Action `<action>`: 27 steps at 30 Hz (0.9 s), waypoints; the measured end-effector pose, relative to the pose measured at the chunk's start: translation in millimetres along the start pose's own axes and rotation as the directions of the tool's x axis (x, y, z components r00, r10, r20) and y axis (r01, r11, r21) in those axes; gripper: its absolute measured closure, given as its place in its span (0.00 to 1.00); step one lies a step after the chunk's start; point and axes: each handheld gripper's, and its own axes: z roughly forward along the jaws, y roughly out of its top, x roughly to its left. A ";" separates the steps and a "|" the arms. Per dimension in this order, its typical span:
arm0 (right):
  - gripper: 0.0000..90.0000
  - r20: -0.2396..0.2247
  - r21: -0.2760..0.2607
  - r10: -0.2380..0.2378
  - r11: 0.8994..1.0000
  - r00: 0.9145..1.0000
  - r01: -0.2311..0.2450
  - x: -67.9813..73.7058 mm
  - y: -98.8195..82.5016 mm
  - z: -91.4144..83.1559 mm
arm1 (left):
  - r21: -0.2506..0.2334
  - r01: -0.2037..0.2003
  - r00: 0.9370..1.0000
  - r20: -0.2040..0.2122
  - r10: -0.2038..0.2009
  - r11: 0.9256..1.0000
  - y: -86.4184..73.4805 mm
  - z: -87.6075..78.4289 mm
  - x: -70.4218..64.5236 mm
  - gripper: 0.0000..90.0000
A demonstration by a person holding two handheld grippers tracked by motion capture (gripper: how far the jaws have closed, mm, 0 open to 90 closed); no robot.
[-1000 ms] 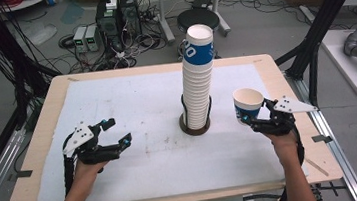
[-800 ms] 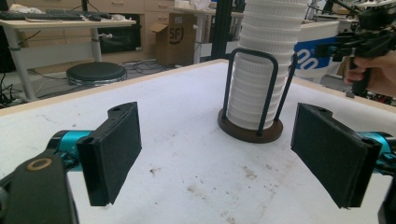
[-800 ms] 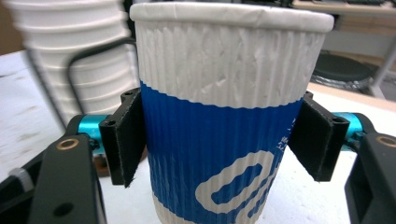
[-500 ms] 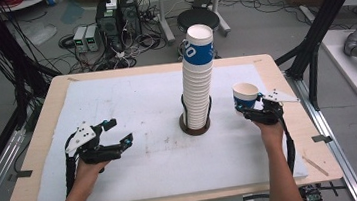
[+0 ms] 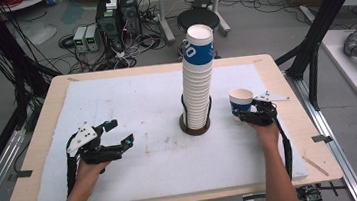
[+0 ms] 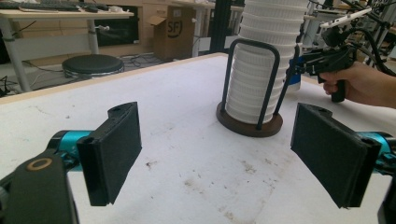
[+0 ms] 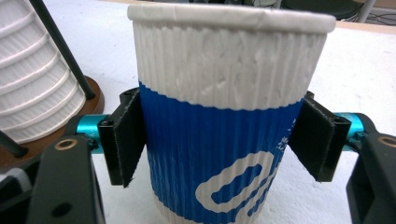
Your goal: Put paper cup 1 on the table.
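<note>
Right-hand tongs (image 7: 217, 144) have a paper cup (image 7: 219, 70) between their jaws. Both black pads (image 7: 125, 140) lie against the blue band of its ribbed wall, low on the sides. The jaws have just been opening, yet the frames show no gap between pads and cup. The cup stands upright, mouth up, with a white upper part and a blue lower part bearing white lettering. Whether its base rests on the surface below cannot be told.

In the high view the cup (image 5: 241, 100) sits just to the right of the tall stack of cups (image 5: 198, 78), near it but apart. The right gripper (image 5: 243, 115) reaches it from the person's side. The stack rises out of a dark wire holder on a round brown base (image 5: 194, 129), and its topmost cup carries the same blue band.

Well to the left of the stack, the left gripper (image 5: 121, 130) has its jaws spread wide with nothing between them. In its own view the two pads (image 6: 114, 149) frame bare surface, with the stack (image 6: 261, 70) ahead and the other hand beyond it.

Under everything lies a white mat (image 5: 131, 100), faintly stained in front of the stack, on a wooden table (image 5: 45, 139).
</note>
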 end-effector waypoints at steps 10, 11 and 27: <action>0.25 -0.015 0.062 -0.031 0.998 0.999 0.032 -1.5 -0.6 -12.0 | 0.004 0.004 1.000 0.006 -0.004 1.000 -1.0 0.8 -0.8 0.18; 0.25 -0.015 0.062 -0.031 0.998 0.999 0.032 -1.5 -0.6 -12.0 | 0.004 0.004 1.000 0.005 -0.004 1.000 -1.0 1.1 -0.9 0.18; 0.21 -0.021 0.127 -0.012 0.992 1.000 0.014 -1.8 -3.5 -21.8 | 0.002 0.011 1.000 0.014 -0.011 1.000 -0.6 0.9 -1.3 0.18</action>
